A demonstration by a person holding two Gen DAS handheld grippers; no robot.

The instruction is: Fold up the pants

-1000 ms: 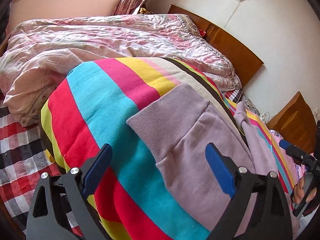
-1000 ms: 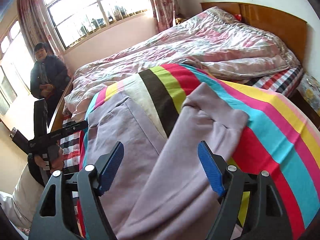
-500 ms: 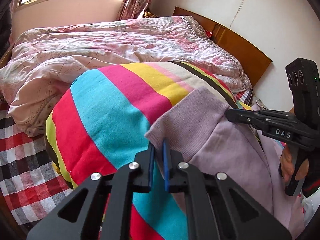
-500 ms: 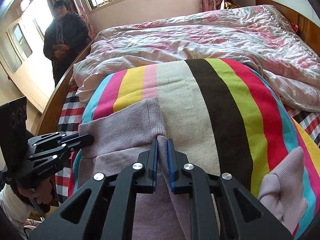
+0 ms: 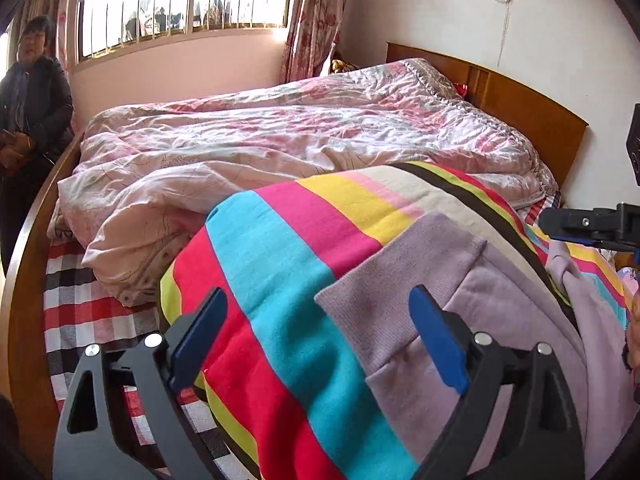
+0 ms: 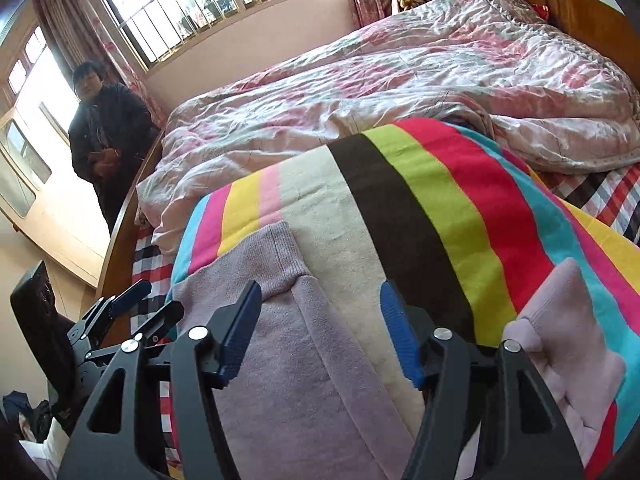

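The lilac pants (image 5: 472, 320) lie flat on a striped blanket (image 5: 280, 280) on the bed (image 5: 24, 280), with a ribbed cuff (image 6: 272, 260) toward the pink quilt (image 6: 400, 80). The left hand-held gripper (image 5: 316, 332) has just been opening and is released above the cuff. The right hand-held gripper (image 6: 320, 328) has also just been opening; it is released, with nothing pressed between its pads. A person (image 6: 104, 128) stands beside the bed.

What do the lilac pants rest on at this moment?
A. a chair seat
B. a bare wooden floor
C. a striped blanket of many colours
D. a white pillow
C: in both wrist views the lilac pants lie spread across the striped blanket on the bed.
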